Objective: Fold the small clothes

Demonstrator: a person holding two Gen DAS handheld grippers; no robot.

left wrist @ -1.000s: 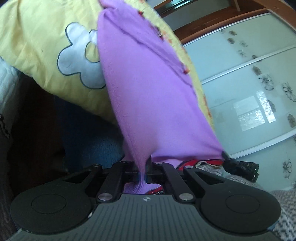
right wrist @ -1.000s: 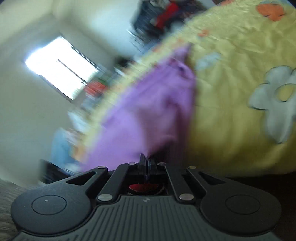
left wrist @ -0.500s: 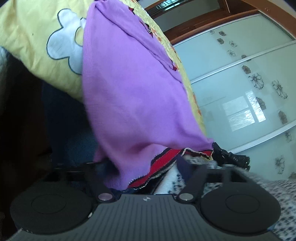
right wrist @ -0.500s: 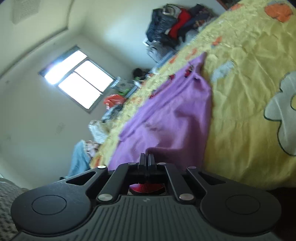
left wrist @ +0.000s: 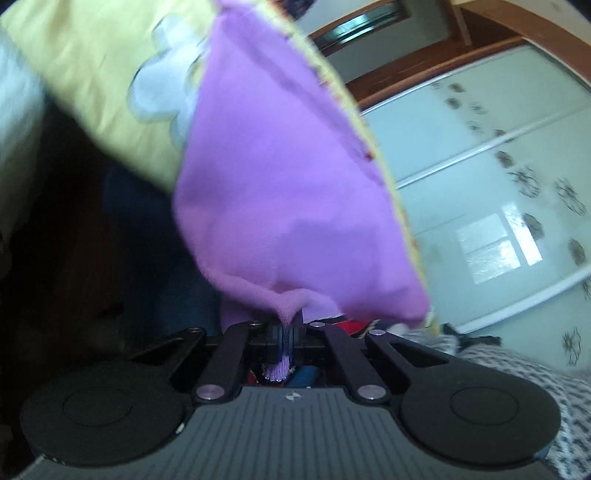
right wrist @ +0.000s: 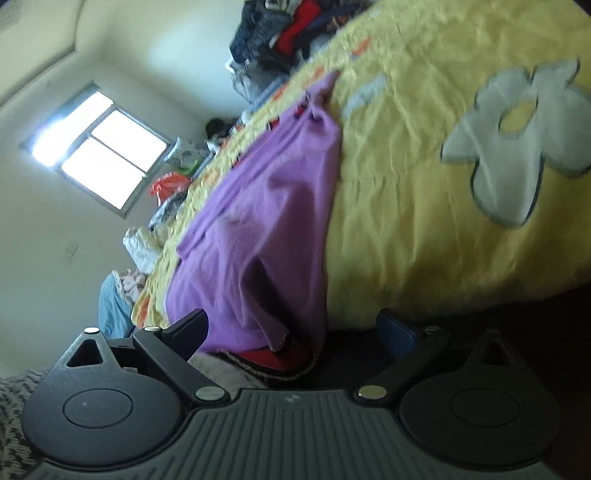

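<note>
A purple garment (left wrist: 288, 184) lies spread on a yellow bedspread (left wrist: 110, 74) and hangs over its near edge. My left gripper (left wrist: 284, 334) is shut on a pinch of that hanging edge, its jaws closing tight on the cloth, and a tuft pokes out behind them. In the right wrist view the same purple garment (right wrist: 258, 221) runs down the bedspread (right wrist: 424, 221). My right gripper (right wrist: 293, 325) is opening wide. The garment's lower edge hangs between its fingers (right wrist: 192, 325) without touching the pads.
A pile of mixed clothes (right wrist: 288, 33) sits at the bed's far end. A red and dark striped cloth (right wrist: 266, 360) lies under the purple hem. Glass wardrobe doors (left wrist: 498, 166) stand to the right, with grey knit fabric (left wrist: 535, 376) below them. A window (right wrist: 99, 155) is in the left wall.
My left gripper opened, then shut again on the purple garment's edge. My right gripper let go of the garment, opened wide, and sank a little.
</note>
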